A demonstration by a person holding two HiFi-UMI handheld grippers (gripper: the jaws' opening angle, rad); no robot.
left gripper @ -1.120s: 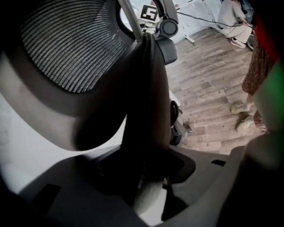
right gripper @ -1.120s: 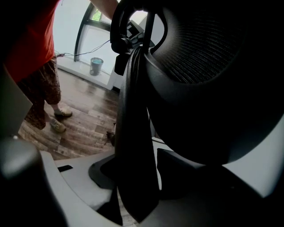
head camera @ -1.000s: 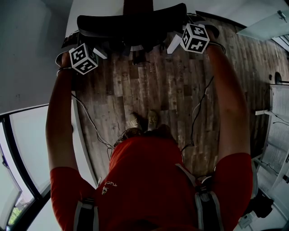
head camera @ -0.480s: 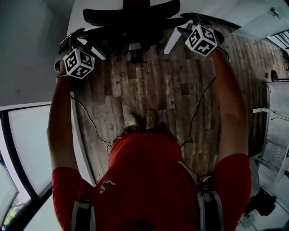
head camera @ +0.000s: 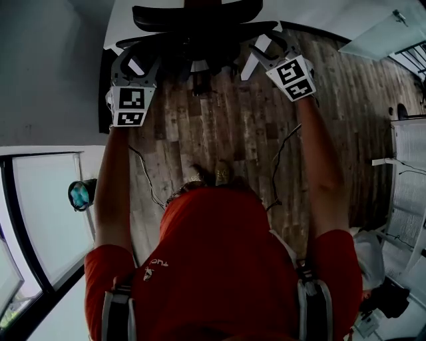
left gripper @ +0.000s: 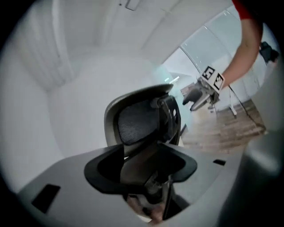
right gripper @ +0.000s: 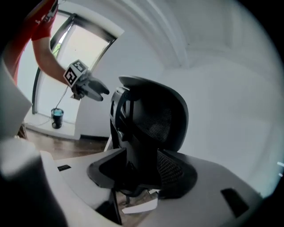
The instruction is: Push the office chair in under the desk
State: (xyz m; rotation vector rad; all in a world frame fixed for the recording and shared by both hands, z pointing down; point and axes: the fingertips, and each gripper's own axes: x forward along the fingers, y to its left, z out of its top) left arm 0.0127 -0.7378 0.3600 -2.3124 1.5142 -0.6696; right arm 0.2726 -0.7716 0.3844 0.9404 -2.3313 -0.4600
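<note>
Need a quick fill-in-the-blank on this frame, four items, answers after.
The office chair is ___ in colour. It stands at a ___ desk. The floor is laid with ___ planks. The person's shirt is ___.
Missing words: black; white; wood; red.

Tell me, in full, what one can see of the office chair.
The office chair is dark, with a mesh back in a curved frame. It stands upright, back toward the person, close against the white desk; its seat is hidden. The left gripper, whose jaws have just been opening, and the right gripper flank its back, both open, gripping nothing.
</note>
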